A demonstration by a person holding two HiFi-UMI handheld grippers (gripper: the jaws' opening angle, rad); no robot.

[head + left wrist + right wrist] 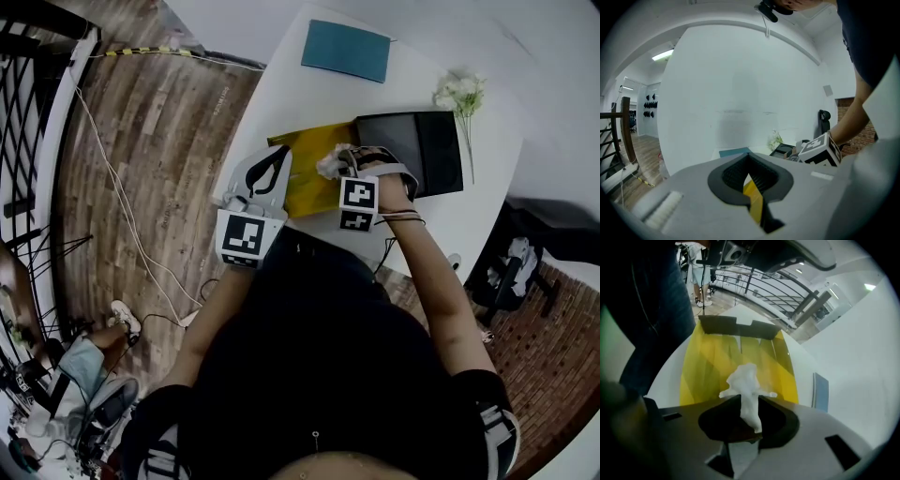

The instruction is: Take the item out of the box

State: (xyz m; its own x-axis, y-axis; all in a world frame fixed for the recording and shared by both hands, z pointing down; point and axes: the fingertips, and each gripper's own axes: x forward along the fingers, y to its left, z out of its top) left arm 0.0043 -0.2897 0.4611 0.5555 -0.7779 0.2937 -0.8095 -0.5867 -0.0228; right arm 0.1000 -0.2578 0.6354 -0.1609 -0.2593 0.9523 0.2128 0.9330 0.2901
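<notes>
**White wad pinched, lifting out of the box**

The crumpled white wad (744, 387) is clamped between the jaws of the right tool (749, 414), held just above the open yellow box (708, 366). This looks like the lift-out step. Next, it needs carrying clear of the box wall to bare tabletop (281, 89). The left tool (752, 180) grips the box's yellow edge, steadying it. Nothing else shows inside the box. A black tray (427, 150) lies just beside it, its contents unclear.

Office-like loft: white table (281, 103), wood floor (159, 150), black railing (23, 103), office chair (511, 267)
</notes>
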